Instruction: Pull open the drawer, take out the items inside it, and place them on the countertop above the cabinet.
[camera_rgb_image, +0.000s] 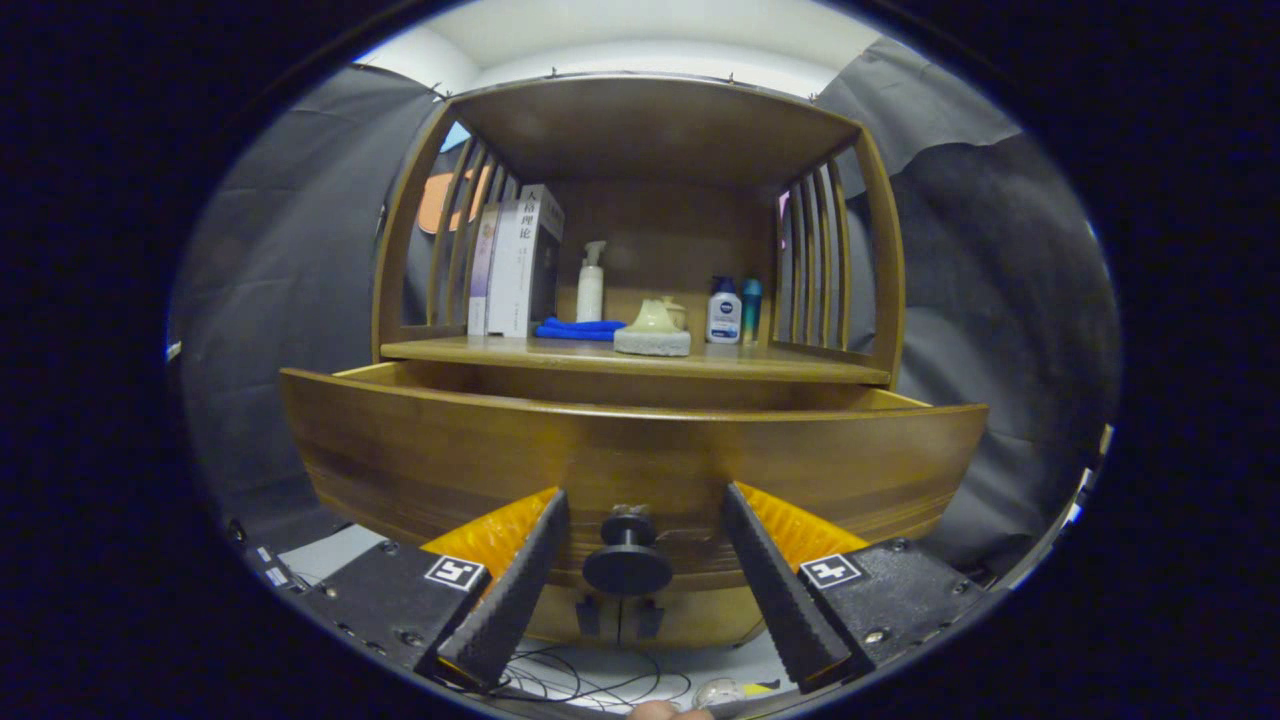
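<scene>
- Gripper view: drawer (630, 455) partly pulled out below the countertop (620, 357); its contents hidden behind the front panel.
- Knob (627, 553) sits centred between the fingers, stem pointing straight back at the gripper (645, 512).
- Jaws spread wide, touching nothing; knob free.
- Judgement: close on the knob, pull straight back.

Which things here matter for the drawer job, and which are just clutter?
Job: drawer, partly pulled out; its knob between the open gripper fingers, untouched; countertop.
Clutter: books, blue cloth, pump bottle, lotion bottle, cables.
</scene>
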